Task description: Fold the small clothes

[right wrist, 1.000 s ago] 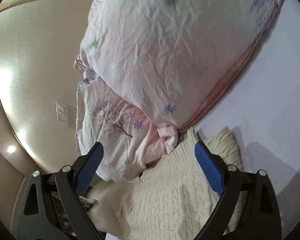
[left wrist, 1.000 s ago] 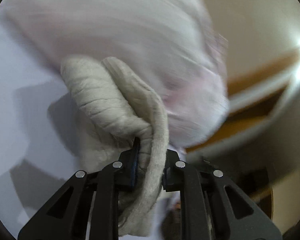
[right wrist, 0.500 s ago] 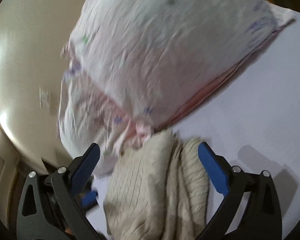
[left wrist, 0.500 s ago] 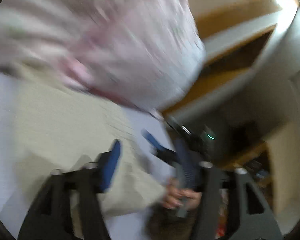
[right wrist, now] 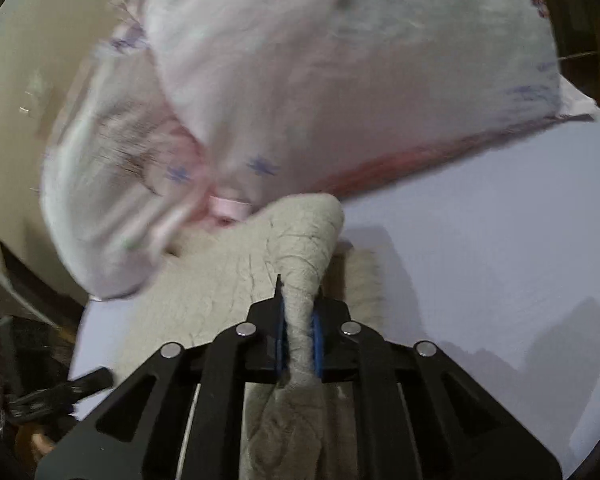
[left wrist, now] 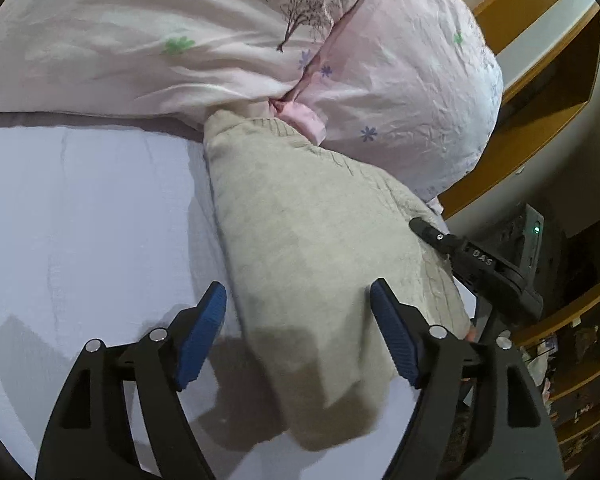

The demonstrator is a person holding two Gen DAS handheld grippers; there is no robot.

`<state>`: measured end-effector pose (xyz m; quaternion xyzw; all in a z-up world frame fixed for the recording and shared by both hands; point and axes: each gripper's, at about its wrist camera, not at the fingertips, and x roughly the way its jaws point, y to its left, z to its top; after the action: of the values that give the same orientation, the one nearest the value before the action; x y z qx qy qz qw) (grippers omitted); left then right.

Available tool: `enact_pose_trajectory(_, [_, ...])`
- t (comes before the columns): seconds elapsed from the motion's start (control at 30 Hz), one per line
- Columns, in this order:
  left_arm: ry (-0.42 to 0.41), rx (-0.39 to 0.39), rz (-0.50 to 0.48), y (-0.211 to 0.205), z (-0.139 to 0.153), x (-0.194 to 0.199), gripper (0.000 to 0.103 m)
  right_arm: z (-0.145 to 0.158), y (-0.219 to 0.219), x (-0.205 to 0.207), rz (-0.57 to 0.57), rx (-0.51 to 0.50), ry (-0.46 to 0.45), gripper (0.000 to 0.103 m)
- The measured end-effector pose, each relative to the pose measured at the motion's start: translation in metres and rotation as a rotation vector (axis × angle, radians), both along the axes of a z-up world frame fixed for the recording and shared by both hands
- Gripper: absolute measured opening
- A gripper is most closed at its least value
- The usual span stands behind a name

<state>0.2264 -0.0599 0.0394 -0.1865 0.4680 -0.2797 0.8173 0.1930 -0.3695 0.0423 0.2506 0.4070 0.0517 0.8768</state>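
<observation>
On the sheet [left wrist: 80, 220], my right claw [right wrist: 298, 340] pinches the knit's [left wrist: 312, 240] edge mid-fold; my left claw [left wrist: 300, 332], spread empty, probably must pin it next.

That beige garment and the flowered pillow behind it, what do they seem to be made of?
The beige garment looks like a soft, matte knit, perhaps wool or acrylic: cable ribs show where the right gripper pinches it. The flowered pillow seems covered in thin woven cotton, finely creased, with printed flowers and trees.

Lavender bed sheet [left wrist: 80, 220]; floral pink pillows [left wrist: 400, 92]; wooden shelves [left wrist: 548, 80] against beige wall [right wrist: 40, 40].
</observation>
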Motion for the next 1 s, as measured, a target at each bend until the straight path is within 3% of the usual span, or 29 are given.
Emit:
enact_pose_trajectory(0.03, [0.009,0.004,-0.002,-0.003,-0.002,0.001,0.077,0.0,0.0,0.0,0.004,0.004,0.006,0.012])
enact_pose_trajectory(0.1, [0.026,0.019,-0.009,-0.009,-0.008,0.002,0.079,0.002,0.0,-0.001,-0.008,-0.007,0.026,0.034])
enact_pose_trajectory(0.13, [0.029,0.026,-0.009,-0.012,-0.01,0.003,0.081,0.001,-0.004,-0.001,-0.031,-0.006,0.047,0.065])
enact_pose_trajectory(0.17, [0.034,0.034,-0.007,-0.015,-0.013,0.004,0.081,-0.001,-0.01,-0.002,-0.045,0.013,0.074,0.087])
enact_pose_trajectory(0.2, [0.045,0.032,-0.006,-0.017,-0.016,0.005,0.081,-0.003,-0.013,-0.002,-0.045,0.031,0.085,0.089])
enact_pose_trajectory(0.3, [0.078,-0.023,-0.006,-0.019,-0.025,0.01,0.08,-0.012,-0.01,0.003,0.008,0.085,0.134,0.089])
enact_pose_trajectory(0.33, [0.074,-0.026,-0.006,-0.019,-0.026,0.01,0.076,-0.016,-0.003,0.005,0.045,0.08,0.149,0.084])
enact_pose_trajectory(0.37, [0.071,-0.028,-0.007,-0.019,-0.026,0.009,0.071,-0.018,0.002,0.007,0.065,0.072,0.154,0.065])
enact_pose_trajectory(0.4, [0.078,-0.034,-0.01,-0.018,-0.028,0.009,0.061,-0.017,0.008,0.006,0.077,0.054,0.136,0.061])
enact_pose_trajectory(0.43, [0.077,-0.044,-0.016,-0.015,-0.027,0.009,0.05,-0.015,0.013,0.003,0.098,0.069,0.109,0.042])
enact_pose_trajectory(0.47, [0.069,-0.057,-0.03,-0.01,-0.024,0.007,0.046,-0.012,0.016,0.001,0.115,0.089,0.086,0.033])
enact_pose_trajectory(0.57, [0.044,-0.062,-0.071,0.006,-0.011,-0.004,0.039,-0.006,0.027,-0.007,0.229,0.222,0.023,0.03])
enact_pose_trajectory(0.63, [-0.027,-0.009,-0.074,0.028,0.002,-0.024,0.039,-0.009,0.044,-0.004,0.303,0.255,0.033,0.03])
enact_pose_trajectory(0.7, [-0.062,0.056,-0.06,0.049,0.007,-0.035,0.043,-0.011,0.073,0.004,0.359,0.19,0.06,0.035])
enact_pose_trajectory(0.73, [-0.064,0.09,-0.05,0.055,0.006,-0.037,0.048,-0.009,0.079,0.004,0.353,0.143,0.071,0.043])
enact_pose_trajectory(0.77, [-0.06,0.135,-0.028,0.064,0.005,-0.04,0.05,-0.004,0.079,0.002,0.312,0.093,0.068,0.052])
enact_pose_trajectory(0.83, [-0.084,0.16,0.017,0.075,0.01,-0.049,0.055,0.012,0.068,-0.016,0.239,0.067,0.005,0.057])
enact_pose_trajectory(0.9, [-0.209,0.201,0.065,0.079,0.028,-0.069,0.059,0.027,0.062,-0.043,0.247,0.077,-0.048,0.058])
enact_pose_trajectory(1.0, [-0.386,0.205,0.003,0.061,0.051,-0.1,0.07,0.026,0.079,-0.081,0.321,0.032,-0.025,0.058])
